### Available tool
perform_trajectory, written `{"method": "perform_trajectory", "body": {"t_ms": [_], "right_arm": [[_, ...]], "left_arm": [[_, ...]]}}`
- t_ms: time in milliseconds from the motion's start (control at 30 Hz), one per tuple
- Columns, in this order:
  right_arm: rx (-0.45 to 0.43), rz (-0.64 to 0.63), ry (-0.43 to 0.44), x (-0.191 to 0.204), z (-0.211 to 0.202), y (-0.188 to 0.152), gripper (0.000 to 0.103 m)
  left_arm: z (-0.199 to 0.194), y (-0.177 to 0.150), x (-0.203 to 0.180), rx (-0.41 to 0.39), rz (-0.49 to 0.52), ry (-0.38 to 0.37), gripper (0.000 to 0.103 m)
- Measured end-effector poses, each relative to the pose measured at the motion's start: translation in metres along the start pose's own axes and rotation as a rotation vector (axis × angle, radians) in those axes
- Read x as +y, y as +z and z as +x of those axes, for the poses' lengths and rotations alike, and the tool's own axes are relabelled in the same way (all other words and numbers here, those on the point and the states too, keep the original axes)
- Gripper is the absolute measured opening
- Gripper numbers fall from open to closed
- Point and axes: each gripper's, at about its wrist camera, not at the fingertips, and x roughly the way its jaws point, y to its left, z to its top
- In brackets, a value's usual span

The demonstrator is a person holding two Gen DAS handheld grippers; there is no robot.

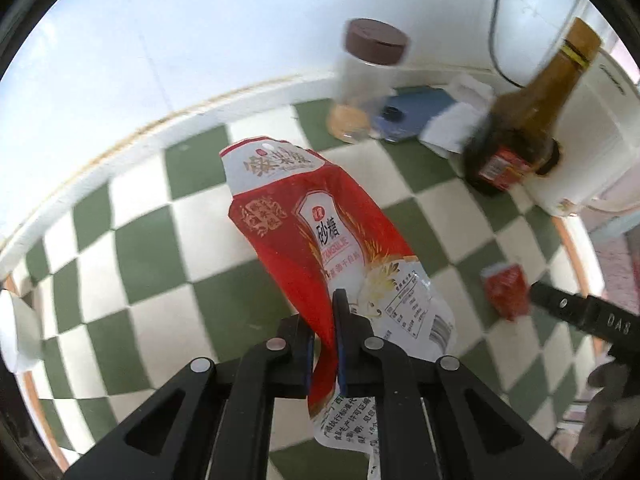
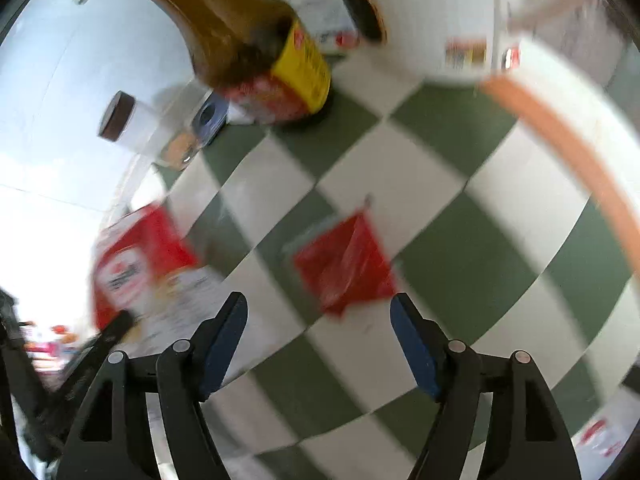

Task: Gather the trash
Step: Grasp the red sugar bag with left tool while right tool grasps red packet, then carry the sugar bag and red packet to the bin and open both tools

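left hand-held gripper pinches sugar bag.

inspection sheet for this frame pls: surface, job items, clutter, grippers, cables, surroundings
surface: green and white checkered tablecloth.
job's things: red and white sugar bag clamped in the left gripper; small red wrapper lying flat ahead of the right gripper.
clutter: brown sauce bottle, brown-lidded jar, blue item, white paper.
grippers: left shut on the bag; right open, empty.
cables: dark cable along the wall.
surroundings: white wall, white appliance.
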Motion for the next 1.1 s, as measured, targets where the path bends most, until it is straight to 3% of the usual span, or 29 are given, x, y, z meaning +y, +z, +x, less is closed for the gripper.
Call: {"method": "perform_trajectory", "body": {"t_ms": [167, 233, 300, 367, 433, 633, 833, 933, 1100], "right_arm": [[0.033, -0.123, -0.186, 0.019, 0.044, 0.018, 0.08], [0.024, -0.192, -0.282, 0.035, 0.052, 0.014, 0.075], [-0.017, -0.214, -0.294, 0.041, 0.05, 0.01, 0.061], [-0.024, -0.202, -0.238, 0.041, 0.045, 0.011, 0.015], [-0.029, -0.16, -0.208, 0.034, 0.038, 0.012, 0.011], [-0.112, -0.035, -0.088, 0.01, -0.011, 0.003, 0.008], [-0.213, 0.089, -0.012, -0.036, -0.077, -0.033, 0.008], [-0.267, 0.171, 0.007, -0.077, -0.114, -0.074, 0.008], [-0.361, 0.366, -0.026, -0.179, -0.182, -0.18, 0.008]], "left_arm": [[0.011, 0.003, 0.012, 0.014, -0.034, 0.015, 0.006], [0.011, 0.002, 0.013, 0.005, -0.035, 0.016, 0.006], [0.009, 0.003, 0.008, -0.006, -0.029, 0.01, 0.006], [0.001, 0.003, 0.002, -0.026, -0.015, 0.002, 0.006], [-0.011, 0.005, -0.003, -0.048, 0.005, -0.01, 0.006], [-0.06, 0.009, -0.022, -0.127, 0.072, -0.048, 0.006], [-0.11, -0.003, -0.066, -0.188, 0.185, -0.113, 0.005], [-0.135, -0.021, -0.103, -0.196, 0.263, -0.173, 0.005], [-0.167, -0.079, -0.197, -0.144, 0.464, -0.32, 0.005]]}}
